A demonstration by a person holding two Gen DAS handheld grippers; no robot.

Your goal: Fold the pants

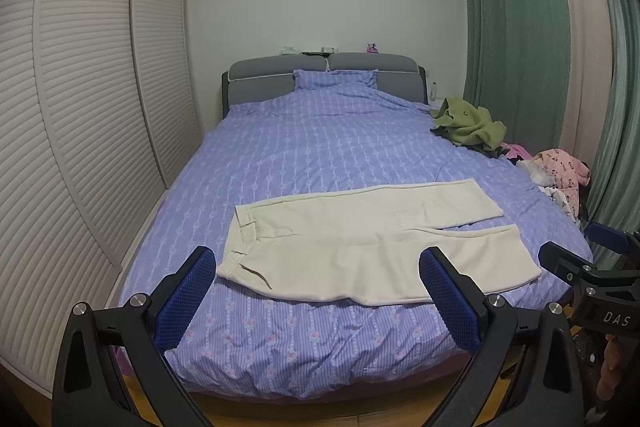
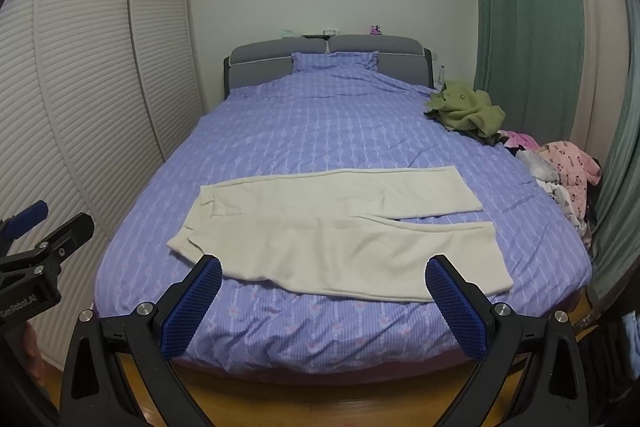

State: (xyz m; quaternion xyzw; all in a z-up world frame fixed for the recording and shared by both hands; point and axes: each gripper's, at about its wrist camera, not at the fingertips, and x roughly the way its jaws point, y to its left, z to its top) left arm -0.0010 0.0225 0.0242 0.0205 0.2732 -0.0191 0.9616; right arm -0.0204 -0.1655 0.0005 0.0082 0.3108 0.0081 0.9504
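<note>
Cream pants [image 1: 360,243] lie flat across the near part of the bed [image 1: 320,147], waistband to the left, both legs stretched to the right and slightly apart. They also show in the right wrist view [image 2: 332,227]. My left gripper [image 1: 318,267] is open and empty, held off the foot of the bed in front of the pants. My right gripper [image 2: 323,273] is open and empty, also short of the bed's foot. The right gripper shows at the right edge of the left wrist view [image 1: 580,259]; the left gripper shows at the left edge of the right wrist view [image 2: 48,227].
The bed has a purple striped cover [image 2: 320,131] and a grey headboard [image 2: 280,59]. A green garment [image 2: 468,111] and a pile of pink clothes [image 2: 568,167] lie on the right side. A louvred wardrobe [image 2: 80,87] stands left, green curtains [image 2: 528,27] right. Wooden floor [image 2: 320,403] lies below.
</note>
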